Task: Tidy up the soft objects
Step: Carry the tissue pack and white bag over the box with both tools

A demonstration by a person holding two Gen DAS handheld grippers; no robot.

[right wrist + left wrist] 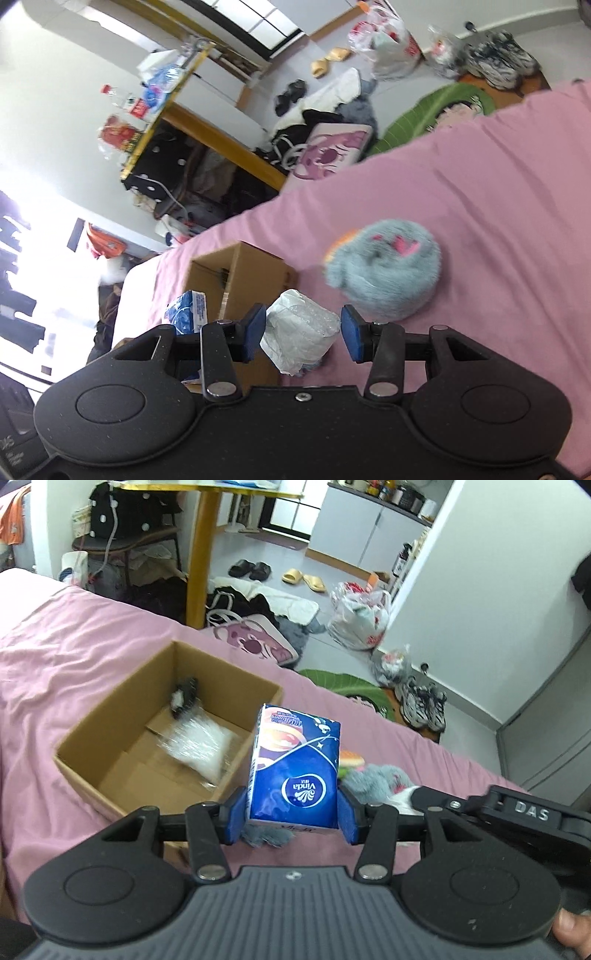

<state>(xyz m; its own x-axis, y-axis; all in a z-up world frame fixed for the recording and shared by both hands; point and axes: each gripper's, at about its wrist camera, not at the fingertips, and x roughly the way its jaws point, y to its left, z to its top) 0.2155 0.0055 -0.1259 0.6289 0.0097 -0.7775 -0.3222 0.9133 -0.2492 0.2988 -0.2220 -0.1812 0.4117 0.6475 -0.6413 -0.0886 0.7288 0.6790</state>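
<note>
Right now I have the blue tissue pack (295,771) clamped upright in my left gripper (291,812), just beside the cardboard box (236,686) — next, carry it over the rim and let go. My right gripper (303,338) gapes wide around a crumpled white bag (299,336), unpinched.

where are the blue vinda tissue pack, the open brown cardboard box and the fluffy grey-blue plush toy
blue Vinda tissue pack (295,775), left wrist view, front face above the logo
open brown cardboard box (122,698), left wrist view, inner left wall
fluffy grey-blue plush toy (388,273), right wrist view, middle of its furry body
</note>
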